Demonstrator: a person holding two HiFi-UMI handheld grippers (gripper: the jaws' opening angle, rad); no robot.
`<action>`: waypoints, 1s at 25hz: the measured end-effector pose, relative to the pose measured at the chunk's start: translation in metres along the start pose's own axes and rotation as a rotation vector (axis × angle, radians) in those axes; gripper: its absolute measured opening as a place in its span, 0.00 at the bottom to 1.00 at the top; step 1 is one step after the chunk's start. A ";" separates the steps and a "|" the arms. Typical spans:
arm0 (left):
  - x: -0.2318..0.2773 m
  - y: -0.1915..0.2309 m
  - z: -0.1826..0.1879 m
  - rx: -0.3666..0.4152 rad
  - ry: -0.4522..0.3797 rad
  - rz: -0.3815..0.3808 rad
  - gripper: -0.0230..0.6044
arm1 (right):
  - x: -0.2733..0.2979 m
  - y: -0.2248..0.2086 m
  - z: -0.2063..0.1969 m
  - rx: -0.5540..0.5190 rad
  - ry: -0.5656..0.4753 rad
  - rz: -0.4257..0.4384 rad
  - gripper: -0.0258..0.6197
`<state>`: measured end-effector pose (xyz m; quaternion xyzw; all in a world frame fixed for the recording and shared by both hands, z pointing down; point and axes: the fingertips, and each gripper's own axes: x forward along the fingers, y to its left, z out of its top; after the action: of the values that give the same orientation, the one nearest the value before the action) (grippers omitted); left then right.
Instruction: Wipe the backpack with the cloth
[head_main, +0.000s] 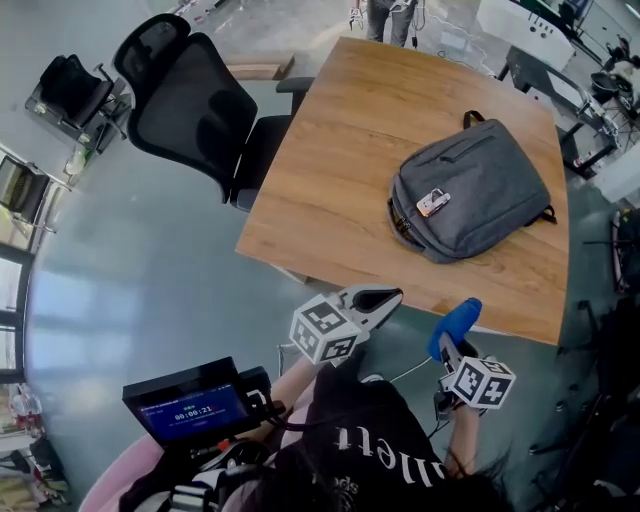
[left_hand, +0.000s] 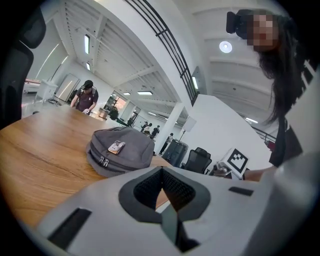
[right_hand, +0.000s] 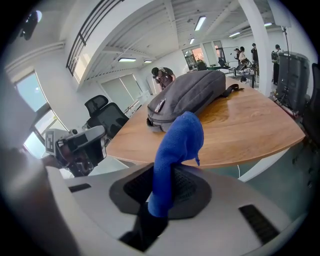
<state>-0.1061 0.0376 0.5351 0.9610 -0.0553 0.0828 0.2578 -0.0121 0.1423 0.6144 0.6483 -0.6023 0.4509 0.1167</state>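
Note:
A grey backpack (head_main: 475, 190) lies flat on the wooden table (head_main: 350, 150), toward its right side, with a small tag near the zip. Both grippers hover off the near table edge, short of the backpack. My right gripper (head_main: 452, 335) is shut on a blue cloth (head_main: 456, 322), which sticks up between its jaws (right_hand: 177, 145), with the backpack (right_hand: 192, 97) ahead of it. My left gripper (head_main: 378, 298) is shut with nothing in it (left_hand: 162, 175); the backpack (left_hand: 122, 150) lies beyond it on the table.
A black office chair (head_main: 195, 105) stands at the table's left corner. A device with a lit screen (head_main: 190, 408) hangs at the person's left side. Desks and equipment (head_main: 590, 90) crowd the right. People stand beyond the far table edge (left_hand: 85, 97).

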 end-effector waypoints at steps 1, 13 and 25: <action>0.001 -0.007 -0.002 0.004 0.002 -0.005 0.03 | -0.004 0.001 -0.003 -0.002 -0.004 0.004 0.16; 0.016 -0.160 -0.074 0.042 0.044 -0.063 0.03 | -0.120 -0.041 -0.087 0.039 -0.083 0.011 0.16; -0.016 -0.206 -0.106 0.081 0.054 -0.033 0.03 | -0.150 -0.031 -0.148 0.027 -0.088 0.052 0.16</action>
<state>-0.1044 0.2697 0.5219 0.9689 -0.0292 0.1066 0.2213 -0.0307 0.3541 0.6019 0.6531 -0.6174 0.4329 0.0695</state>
